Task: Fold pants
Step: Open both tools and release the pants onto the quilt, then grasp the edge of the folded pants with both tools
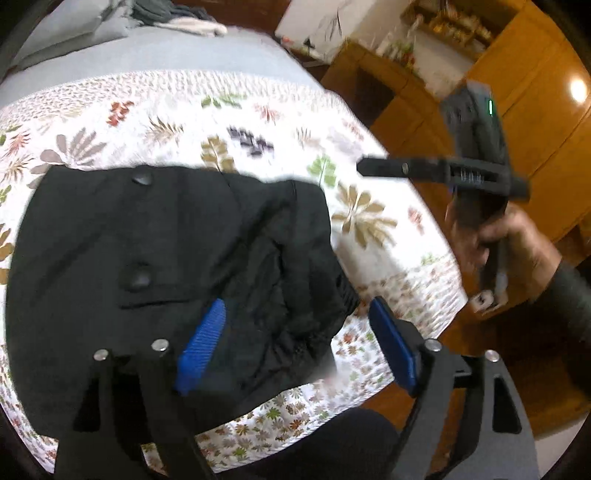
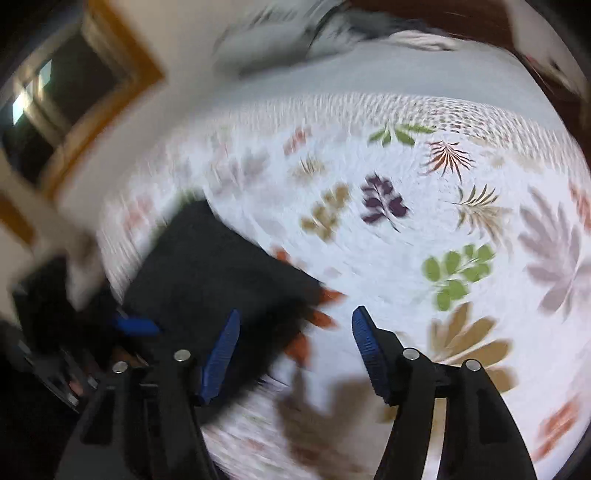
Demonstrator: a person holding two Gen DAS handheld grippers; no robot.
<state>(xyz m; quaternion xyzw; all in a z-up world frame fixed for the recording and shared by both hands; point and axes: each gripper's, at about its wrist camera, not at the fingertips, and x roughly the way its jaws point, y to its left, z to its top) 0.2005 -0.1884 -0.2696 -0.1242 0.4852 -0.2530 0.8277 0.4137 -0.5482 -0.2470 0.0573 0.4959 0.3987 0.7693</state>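
Note:
Black pants (image 1: 147,240) lie folded into a thick bundle on a floral quilt (image 1: 369,221), near the bed's front edge; two dark round buttons show on top. My left gripper (image 1: 295,347) hovers over the bundle's right end, open, its blue pads clear of the cloth. In the blurred right wrist view the pants (image 2: 207,266) lie at lower left. My right gripper (image 2: 295,354) stands open over the quilt (image 2: 406,184) beside the pants' edge, with nothing between its pads. A hand (image 1: 517,240) holds that gripper off the bed's right side.
A grey sheet (image 1: 166,51) with pillows and a pile of clothes (image 1: 177,18) lies at the bed's far end. Wooden cabinets (image 1: 535,110) and a wooden floor are to the right. A wood-framed window (image 2: 66,92) shows at the left.

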